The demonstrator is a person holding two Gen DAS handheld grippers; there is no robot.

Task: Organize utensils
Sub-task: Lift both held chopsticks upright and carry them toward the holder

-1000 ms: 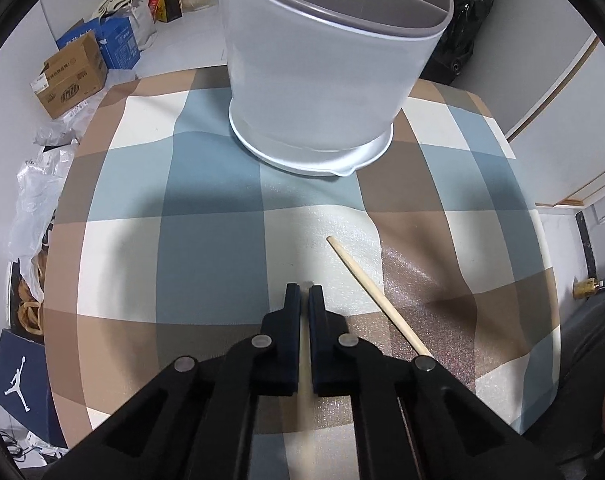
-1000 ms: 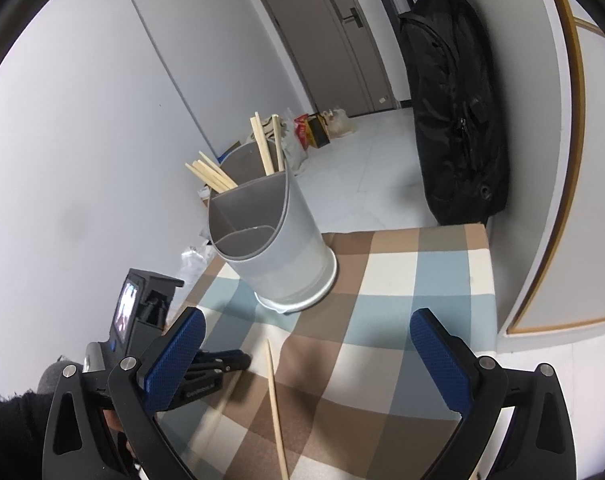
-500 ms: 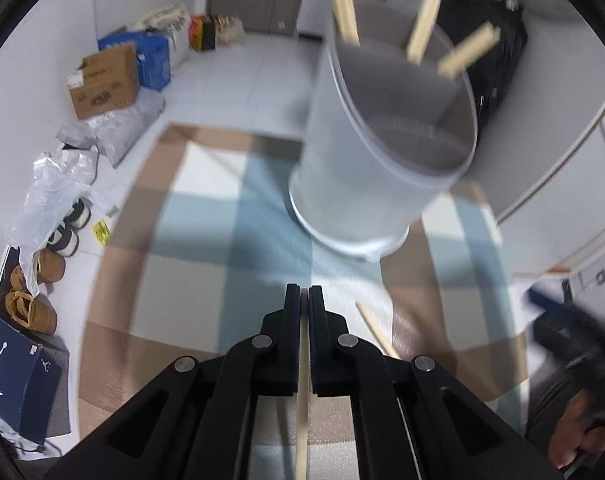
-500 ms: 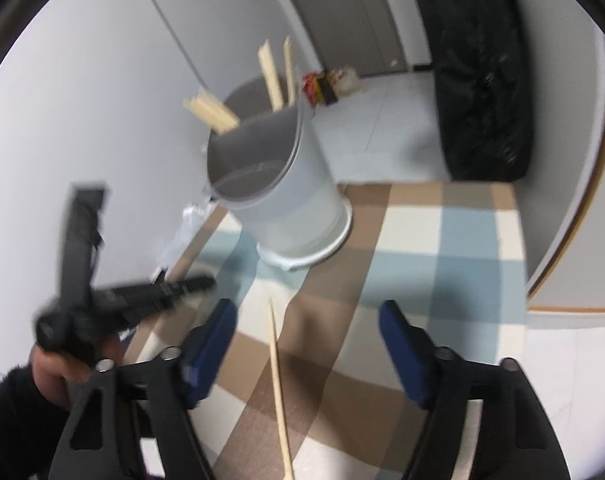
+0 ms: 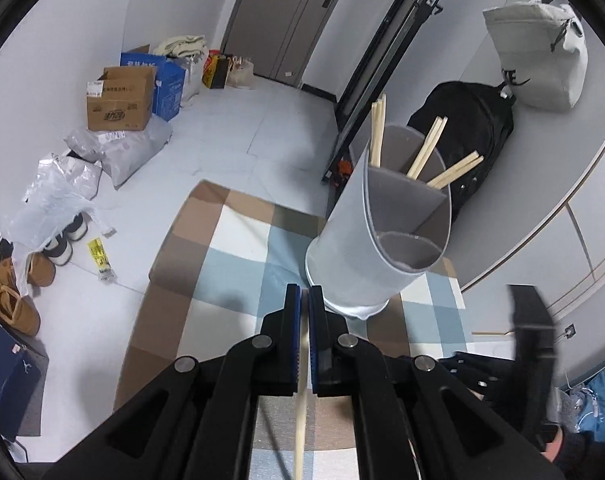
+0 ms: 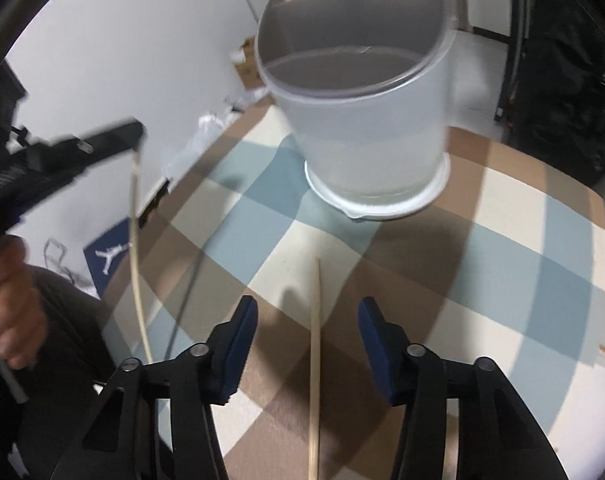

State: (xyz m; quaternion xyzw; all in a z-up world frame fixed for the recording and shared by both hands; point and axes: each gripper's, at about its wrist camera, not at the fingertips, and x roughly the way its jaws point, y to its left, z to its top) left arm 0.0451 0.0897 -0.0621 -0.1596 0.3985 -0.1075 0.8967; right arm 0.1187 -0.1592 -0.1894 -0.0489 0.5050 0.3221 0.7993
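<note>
My left gripper point(image 5: 304, 300) is shut on a wooden chopstick point(image 5: 300, 420) and holds it in the air above the checked table point(image 5: 238, 264); it shows in the right wrist view point(image 6: 136, 138) with the chopstick point(image 6: 134, 248) hanging down from it. A grey divided utensil holder point(image 5: 386, 240) stands on the table with several chopsticks point(image 5: 426, 156) in its back compartment. My right gripper point(image 6: 308, 320) is open, low over the table, its fingers either side of a second chopstick point(image 6: 314, 352) that lies flat. The holder point(image 6: 362, 120) is just beyond it.
The table's edges point(image 6: 562, 184) are close on all sides. On the floor left of it lie cardboard boxes point(image 5: 118, 100), bags point(image 5: 118, 148) and shoes point(image 5: 10, 300). A black backpack point(image 5: 474, 128) leans on the wall behind the holder.
My left gripper has lifted the chopstick off the table and tilted up. My right gripper has come down and forward over the second chopstick, with its jaws narrower.
</note>
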